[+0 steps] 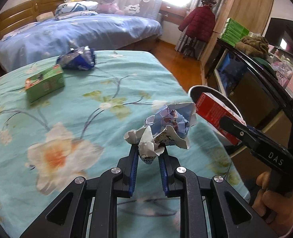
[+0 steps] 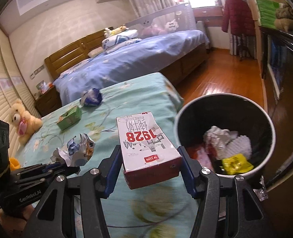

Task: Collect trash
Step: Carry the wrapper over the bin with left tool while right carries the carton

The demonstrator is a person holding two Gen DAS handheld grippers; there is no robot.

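My left gripper [image 1: 148, 152] is shut on a crumpled paper wad [image 1: 166, 127] and holds it above the teal bed cover; the wad also shows in the right wrist view [image 2: 77, 150]. My right gripper [image 2: 148, 158] is shut on a red and white milk carton [image 2: 146, 144], held over the bed edge just left of the bin; the carton shows in the left wrist view [image 1: 216, 115]. The black trash bin [image 2: 265, 119] with a white rim stands beside the bed and holds several pieces of trash. A green box [image 1: 45, 82] and a blue crumpled bag [image 1: 77, 58] lie on the bed.
A teddy bear [image 2: 24, 123] sits at the bed's left side. A second bed with blue bedding [image 1: 77, 31] lies behind. A dark cabinet [image 1: 245, 75] stands to the right, across a strip of wooden floor [image 2: 226, 75]. A red coat [image 1: 198, 22] hangs on a stand.
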